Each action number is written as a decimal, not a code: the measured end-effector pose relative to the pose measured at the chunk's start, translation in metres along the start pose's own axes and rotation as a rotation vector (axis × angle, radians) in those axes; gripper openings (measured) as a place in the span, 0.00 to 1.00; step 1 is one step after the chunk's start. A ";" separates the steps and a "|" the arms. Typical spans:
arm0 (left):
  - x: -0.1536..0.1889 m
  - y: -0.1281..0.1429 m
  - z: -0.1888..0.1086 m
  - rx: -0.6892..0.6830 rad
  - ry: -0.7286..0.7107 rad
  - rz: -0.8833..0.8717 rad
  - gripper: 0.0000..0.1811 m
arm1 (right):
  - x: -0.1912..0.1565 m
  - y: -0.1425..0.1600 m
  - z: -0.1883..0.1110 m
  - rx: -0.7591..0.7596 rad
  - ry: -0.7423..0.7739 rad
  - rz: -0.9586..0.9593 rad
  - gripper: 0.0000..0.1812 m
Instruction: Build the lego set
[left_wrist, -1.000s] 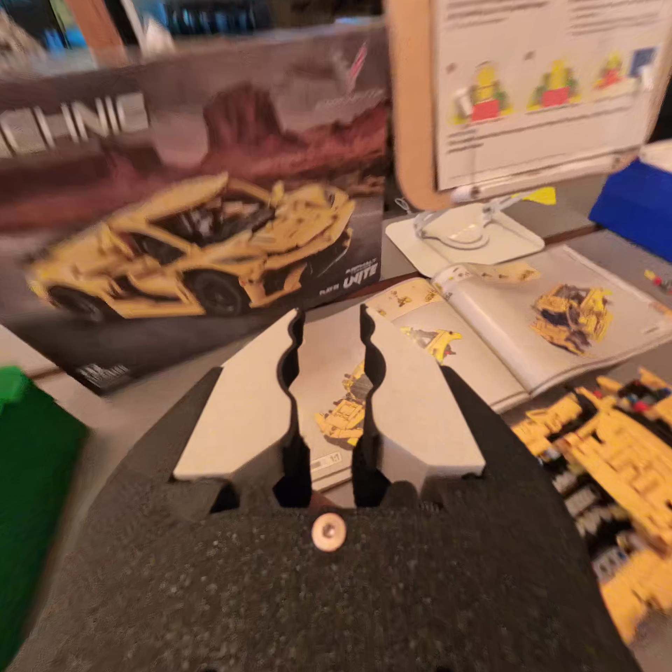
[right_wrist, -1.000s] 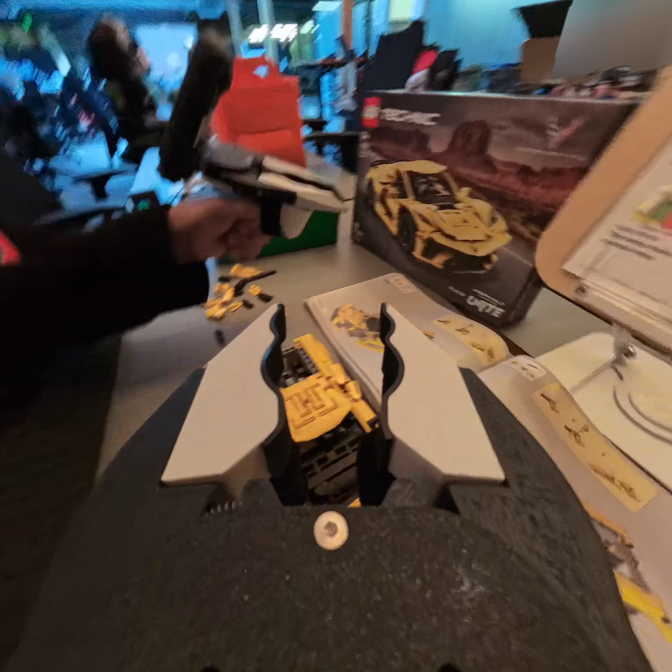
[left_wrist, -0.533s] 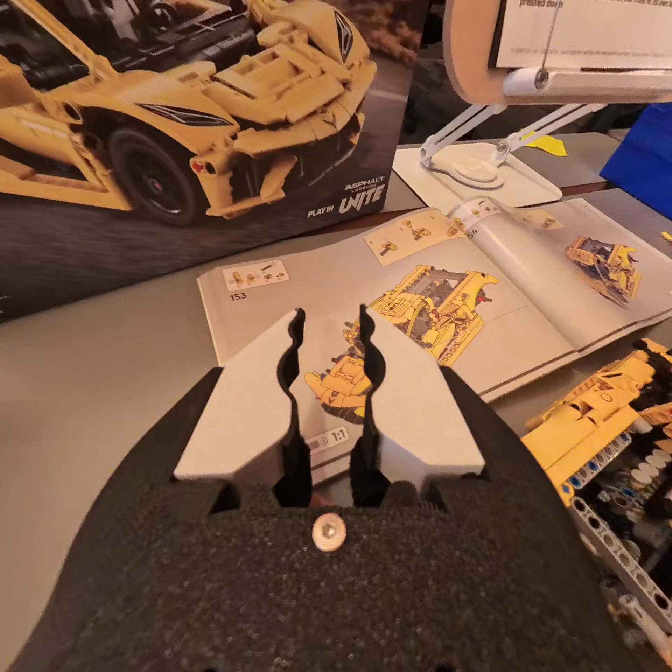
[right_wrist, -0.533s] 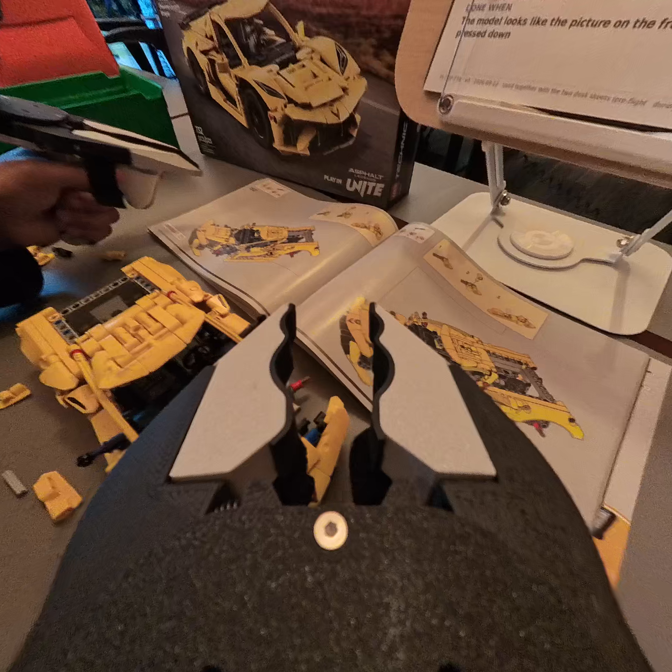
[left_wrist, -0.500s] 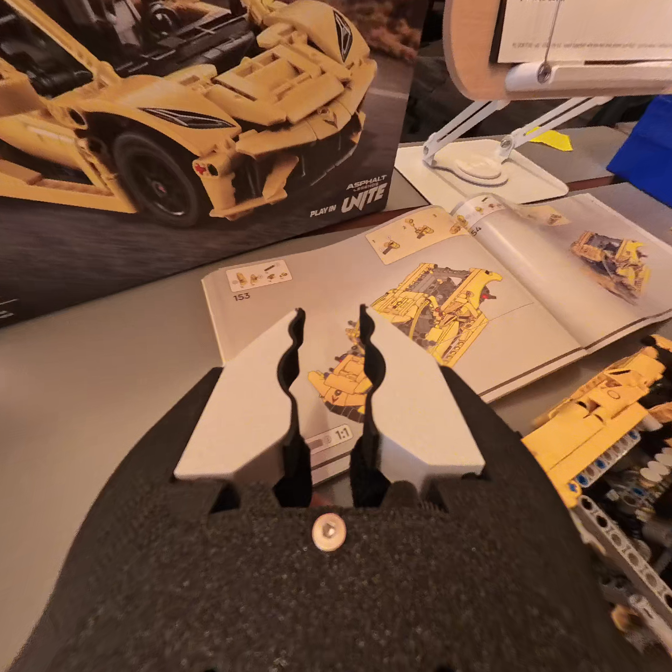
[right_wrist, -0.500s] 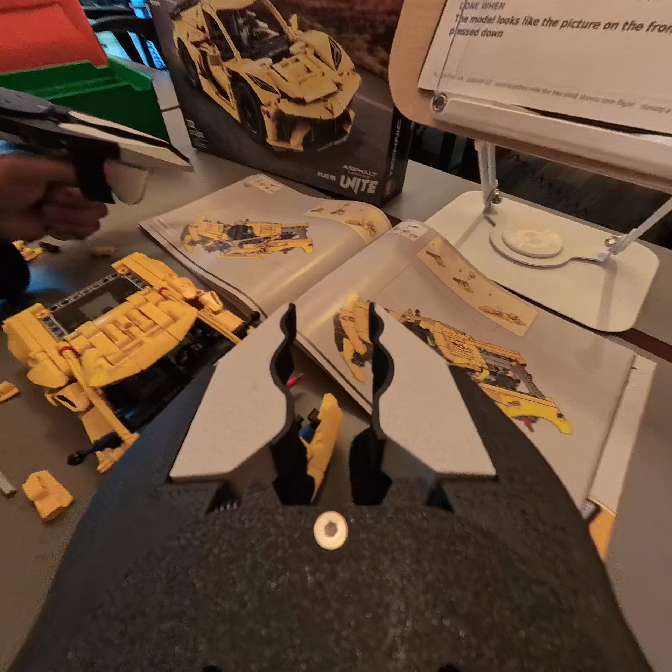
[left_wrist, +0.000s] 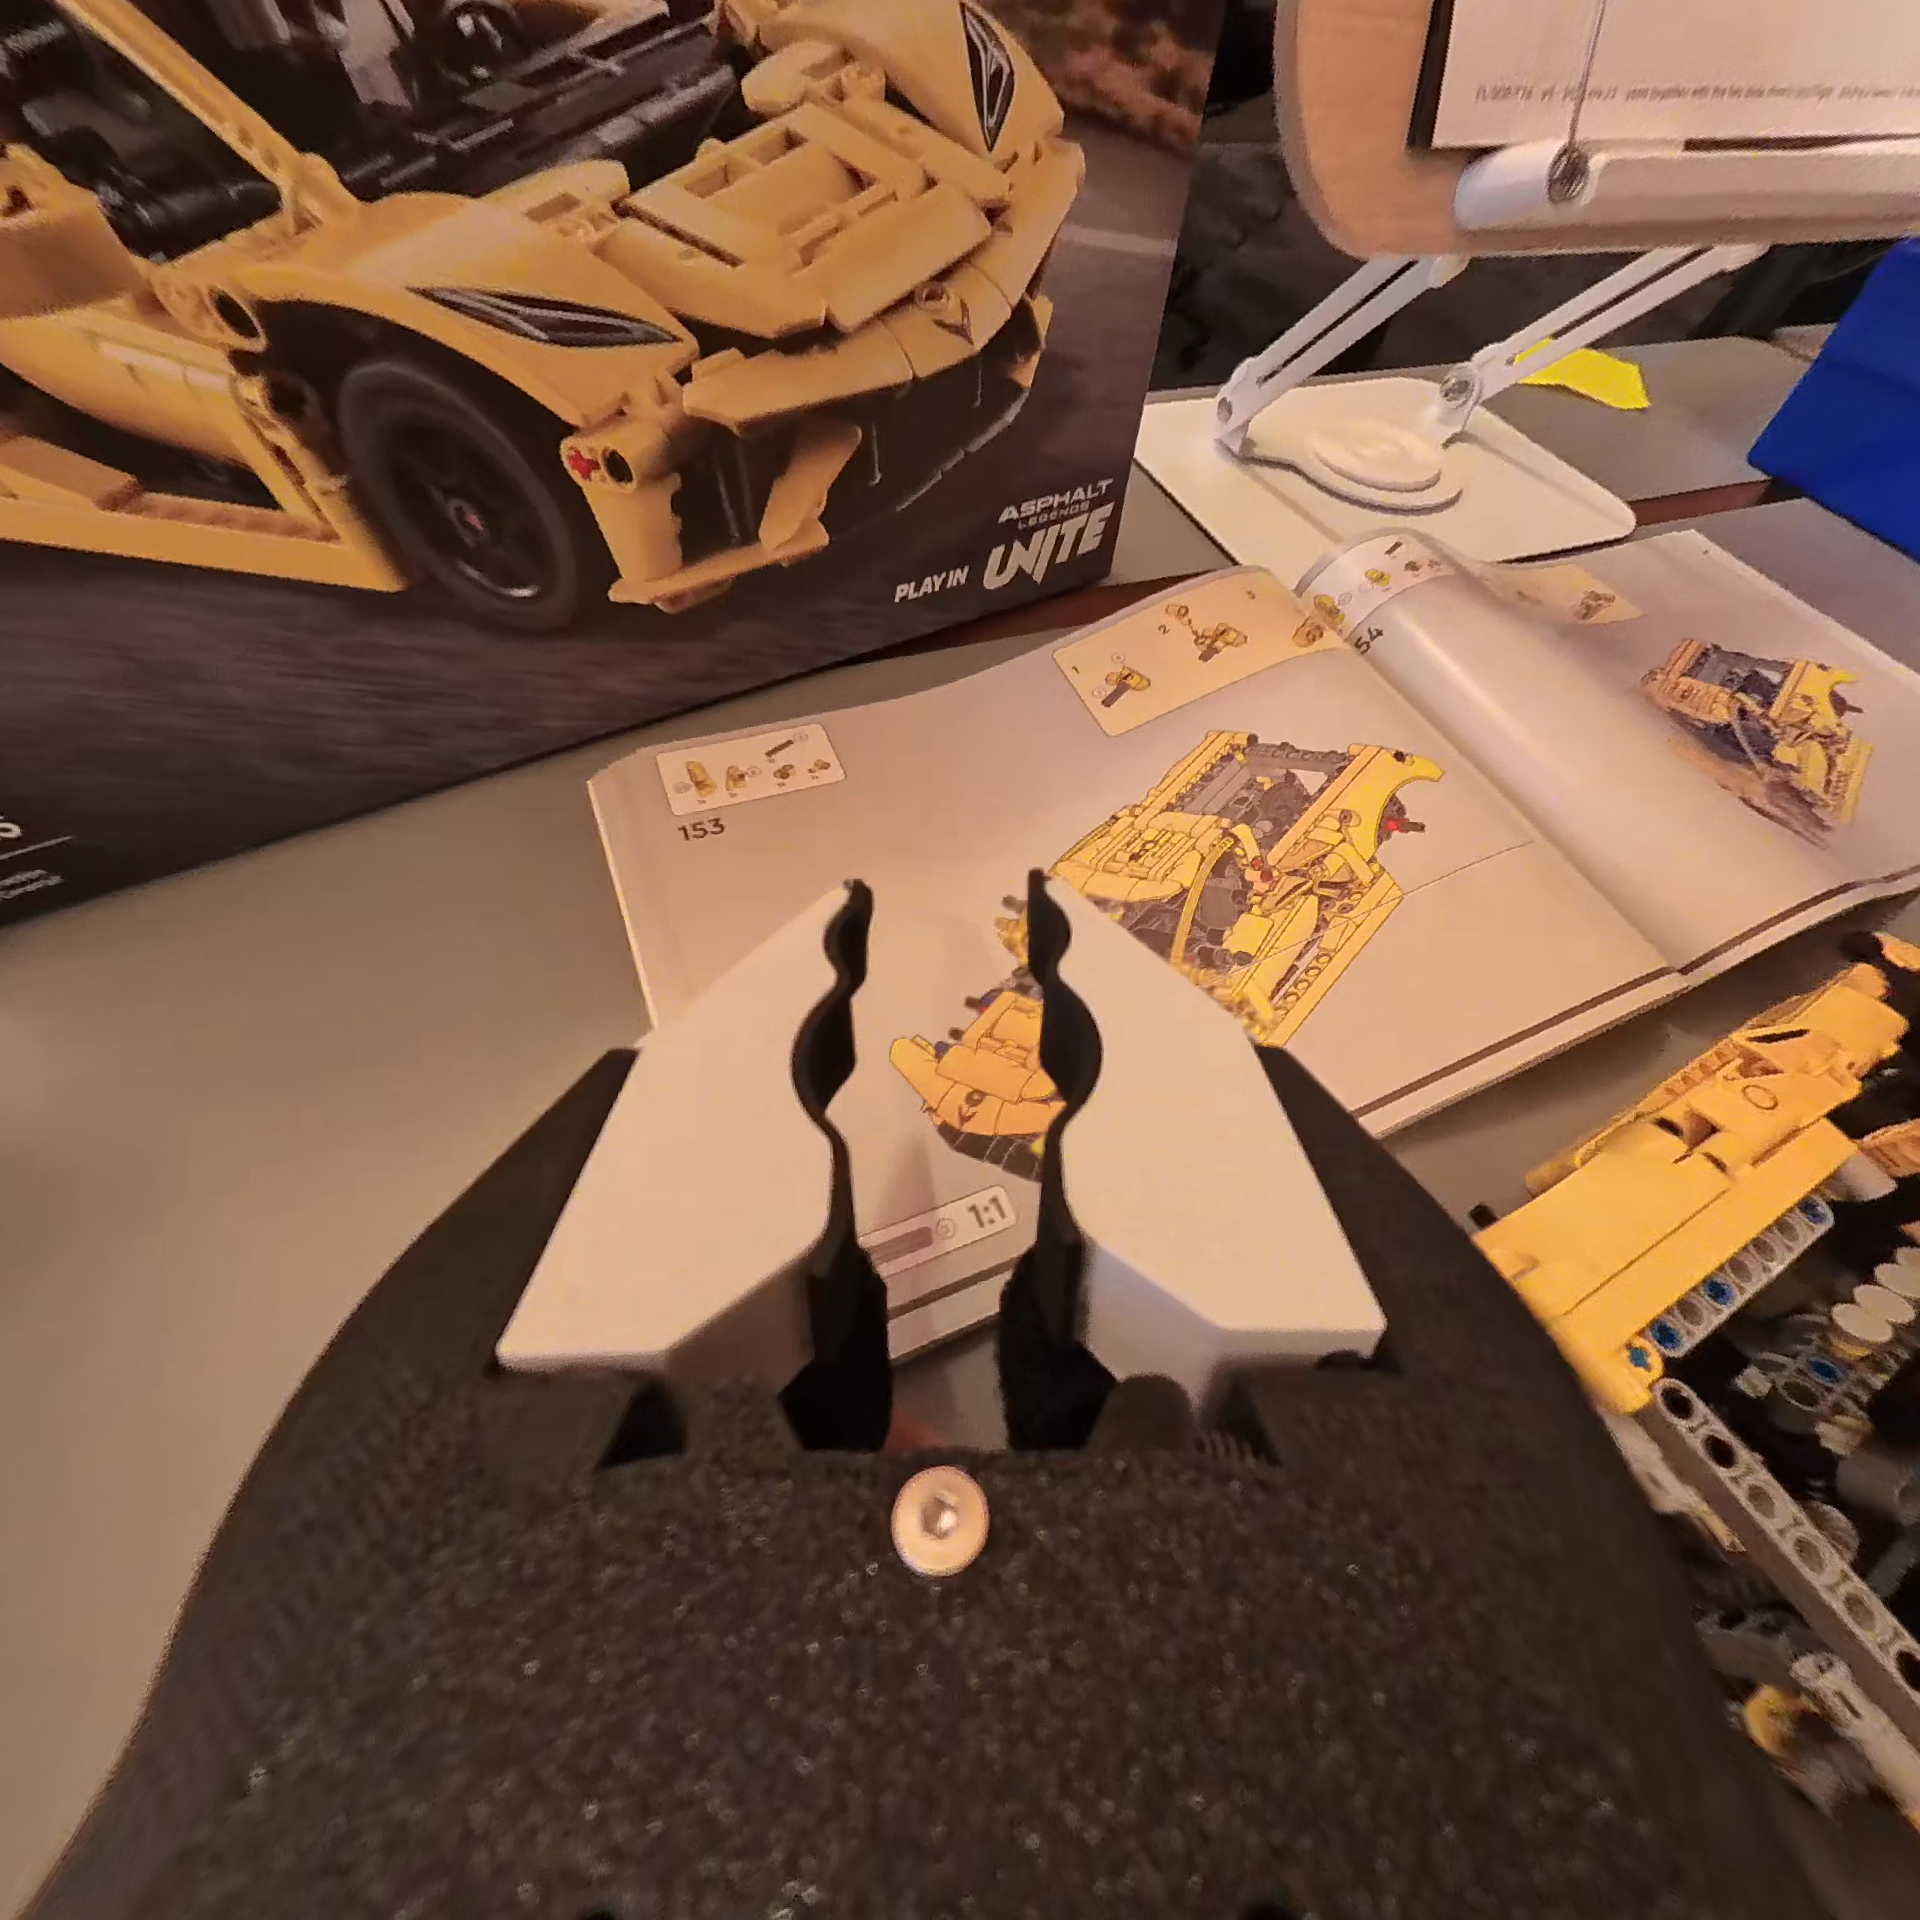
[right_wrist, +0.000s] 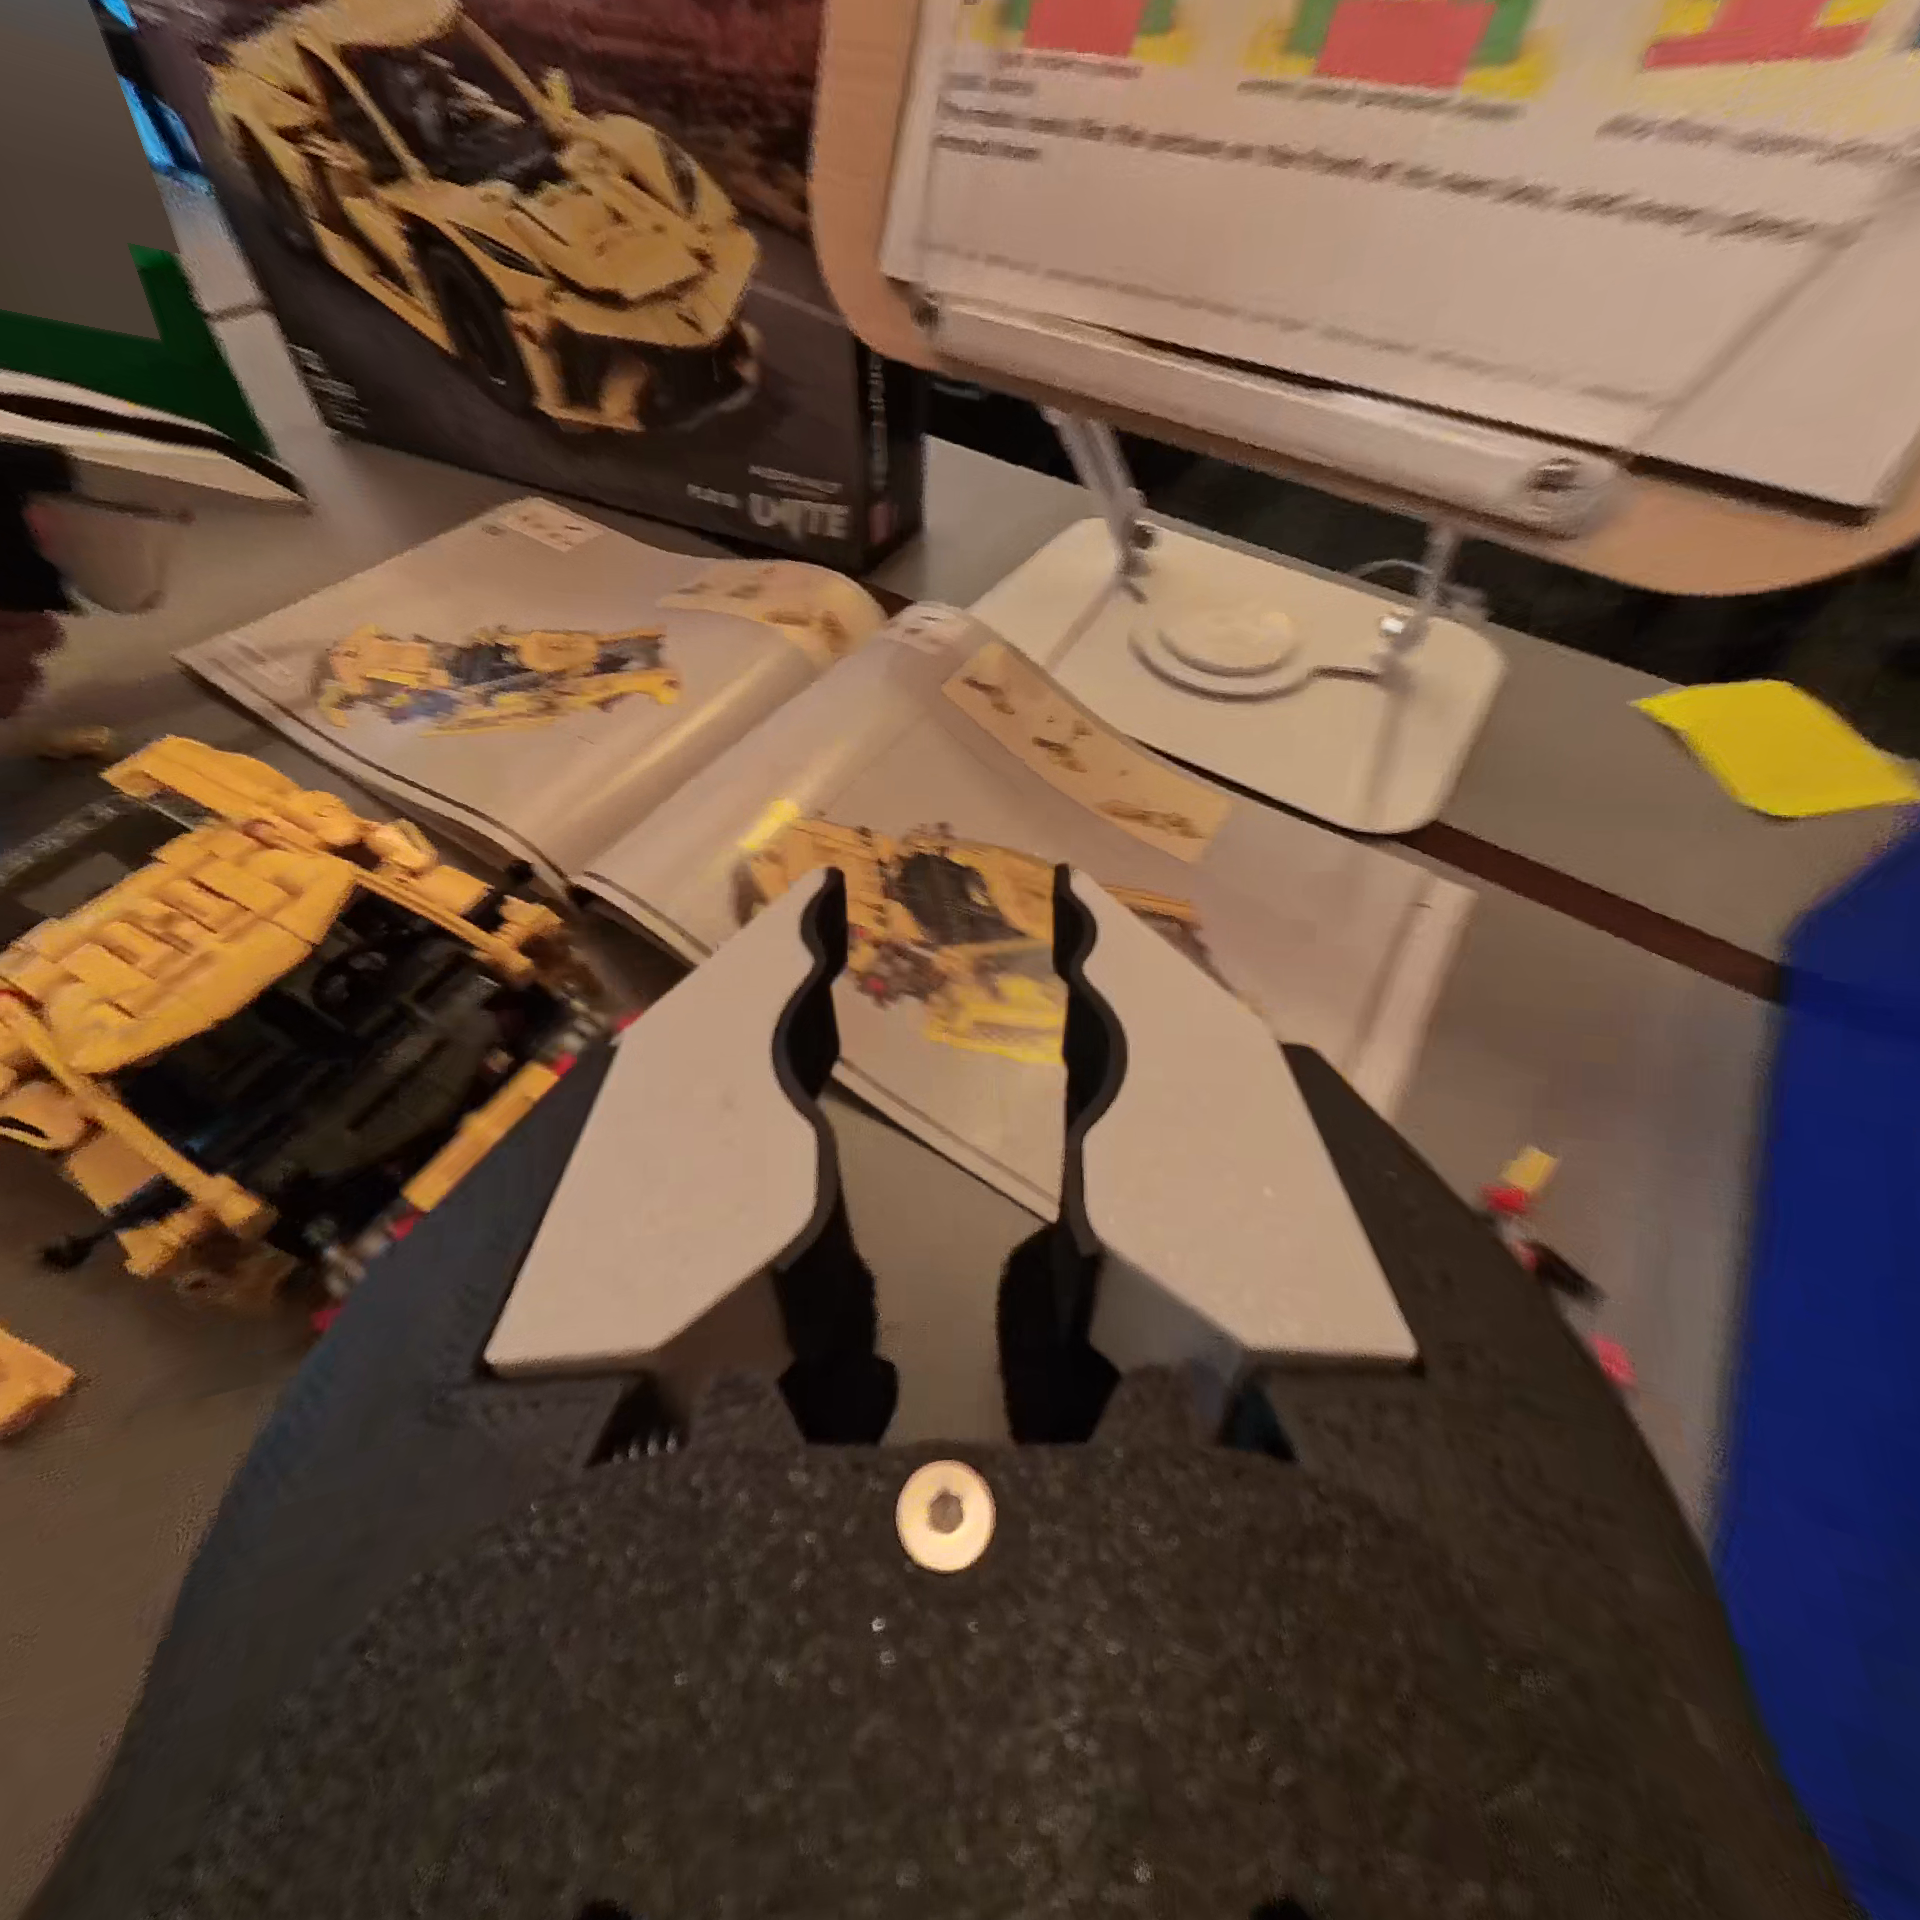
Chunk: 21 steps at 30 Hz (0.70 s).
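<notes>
A: What writing shows up?
B: The set's box (left_wrist: 540, 343) carries a yellow car picture and white lettering low at its corner; the open instruction booklet (left_wrist: 1195, 831) has page numbers and step panels. A printed sheet sits on the clipboard stand (right_wrist: 1299, 665), smeared by blur in the right wrist view.

A: Anything cut off or hard to make out?
B: The half-built yellow car (left_wrist: 1704, 1174) runs off the right edge in the left wrist view. In the right wrist view it (right_wrist: 208, 997) lies left of the booklet, blurred. A blue bin (right_wrist: 1829, 1351) is cropped at the right, and small loose pieces (right_wrist: 1527, 1205) beside it are too smeared to name.

A: And the claws?
B: The left claw (left_wrist: 945, 894) hangs over the booklet's left page, fingers apart, holding nothing. The right claw (right_wrist: 945, 883) hovers over the booklet's right page, fingers a little wider apart, also empty. Both are clear of the grey worktop (left_wrist: 260, 1091).
</notes>
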<state>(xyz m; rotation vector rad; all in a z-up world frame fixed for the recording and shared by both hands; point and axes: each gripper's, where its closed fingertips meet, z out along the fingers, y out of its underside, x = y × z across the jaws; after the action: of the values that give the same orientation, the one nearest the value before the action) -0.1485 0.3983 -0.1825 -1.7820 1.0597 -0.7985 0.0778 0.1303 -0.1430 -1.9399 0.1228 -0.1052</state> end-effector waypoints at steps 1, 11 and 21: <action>0.002 -0.002 -0.001 0.007 0.002 -0.004 0.17 | 0.013 0.003 -0.012 -0.025 0.041 -0.008 0.21; -0.004 -0.011 -0.005 0.040 -0.042 0.000 0.16 | 0.032 0.115 -0.126 -0.396 0.147 0.070 0.17; -0.003 -0.011 -0.005 0.041 -0.029 -0.024 0.16 | 0.001 0.137 -0.128 -0.392 0.129 0.148 0.14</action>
<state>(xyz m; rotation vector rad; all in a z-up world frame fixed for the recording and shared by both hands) -0.1500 0.4019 -0.1706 -1.7696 0.9975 -0.8016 0.0574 -0.0374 -0.2238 -2.3060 0.3971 -0.1142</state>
